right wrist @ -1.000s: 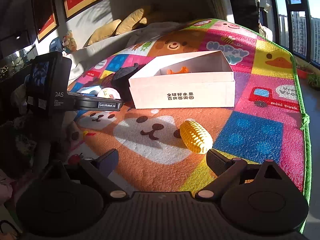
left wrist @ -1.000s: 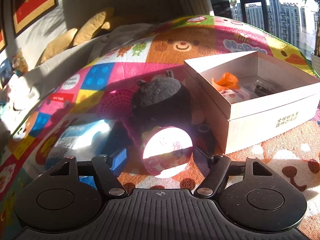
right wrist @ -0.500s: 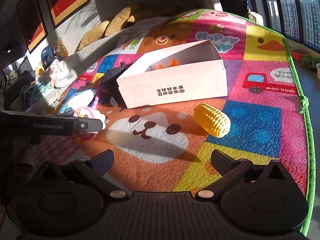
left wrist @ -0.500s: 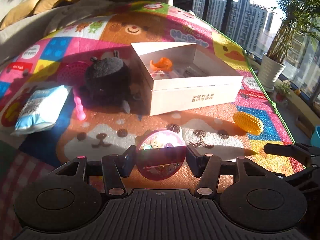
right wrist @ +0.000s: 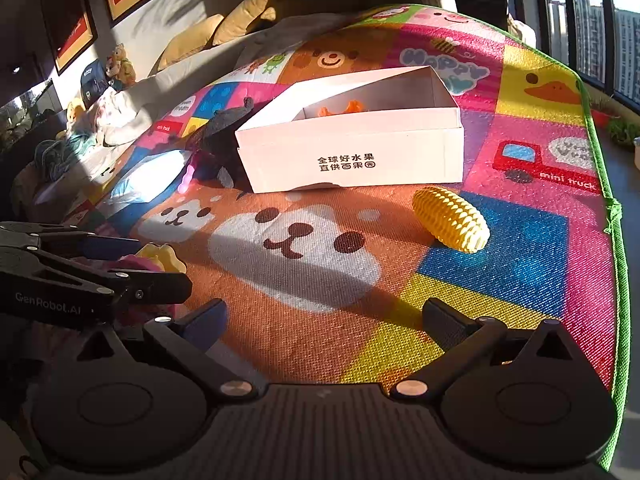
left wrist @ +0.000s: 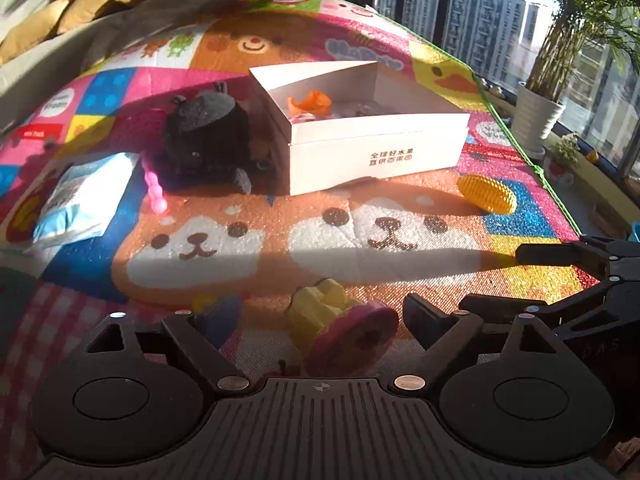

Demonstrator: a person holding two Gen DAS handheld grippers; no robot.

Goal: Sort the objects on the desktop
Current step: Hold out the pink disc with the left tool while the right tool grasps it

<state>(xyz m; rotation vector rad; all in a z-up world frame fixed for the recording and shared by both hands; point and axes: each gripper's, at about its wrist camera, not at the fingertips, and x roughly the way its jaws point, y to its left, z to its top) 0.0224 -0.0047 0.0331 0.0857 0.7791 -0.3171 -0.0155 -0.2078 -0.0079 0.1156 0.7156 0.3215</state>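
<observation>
A round pink toy with a yellow top (left wrist: 340,336) lies tipped on the play mat (left wrist: 360,216) between the jaws of my left gripper (left wrist: 316,318). Those jaws are opening, and neither pad touches the toy. The right wrist view shows the same toy (right wrist: 162,256) beside the left gripper (right wrist: 120,264) at the left edge. My right gripper (right wrist: 324,316) stands open and empty over the mat, with a yellow toy corn cob (right wrist: 450,224) ahead of it to the right. A white open box (left wrist: 376,148) holding an orange item (left wrist: 310,102) sits further back.
Left of the box (right wrist: 352,152) lie a black plush toy (left wrist: 204,140), a pink stick (left wrist: 155,192) and a blue-white packet (left wrist: 84,200). The corn cob (left wrist: 486,194) lies near the mat's green right edge. A potted plant (left wrist: 536,116) stands by the windows, cushions at the far left.
My left gripper carried the pink toy from beside the plush to the near part of the mat, then let go; the toy now lies tipped there. The right gripper has stayed about where it was.
</observation>
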